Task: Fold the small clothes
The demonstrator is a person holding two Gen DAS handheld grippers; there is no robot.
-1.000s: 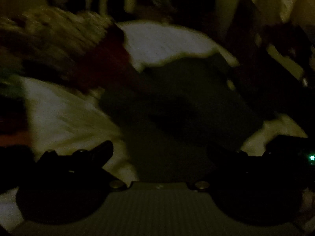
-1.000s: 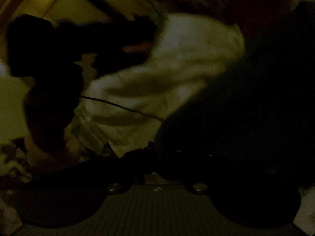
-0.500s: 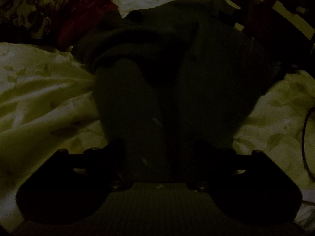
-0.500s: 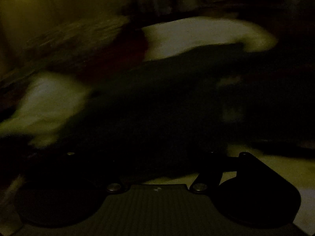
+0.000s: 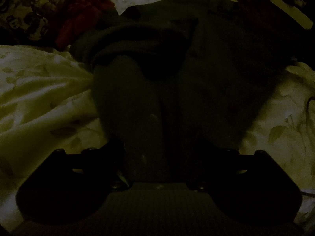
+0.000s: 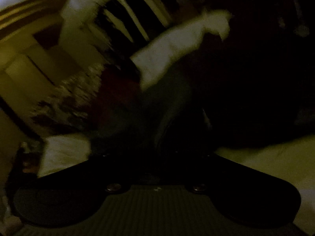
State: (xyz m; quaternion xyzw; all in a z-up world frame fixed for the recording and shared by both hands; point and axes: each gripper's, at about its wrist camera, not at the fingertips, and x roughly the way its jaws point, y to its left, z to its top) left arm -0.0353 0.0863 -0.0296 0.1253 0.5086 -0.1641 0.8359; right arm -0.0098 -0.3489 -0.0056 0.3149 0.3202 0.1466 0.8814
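Observation:
The light is very dim. A small dark green garment [image 5: 206,74] with a sleeve folded across it lies on a pale leaf-print bed sheet [image 5: 43,98]. My left gripper [image 5: 159,145] sits low at its near edge, its fingers spread apart on either side of the cloth, open. In the blurred right wrist view the same dark garment [image 6: 169,102] fills the centre. My right gripper [image 6: 157,153] is over it, its fingers lost in darkness and blur.
A red cloth [image 5: 82,15] and a patterned fabric [image 5: 29,5] lie at the far left of the bed. A thin cable [image 5: 309,102] crosses the sheet at the right. Pale slatted furniture [image 6: 126,19] shows behind the bed.
The left gripper settled over the garment's near edge and now holds still. The right gripper keeps swinging; its view has turned from the bed toward the slatted furniture.

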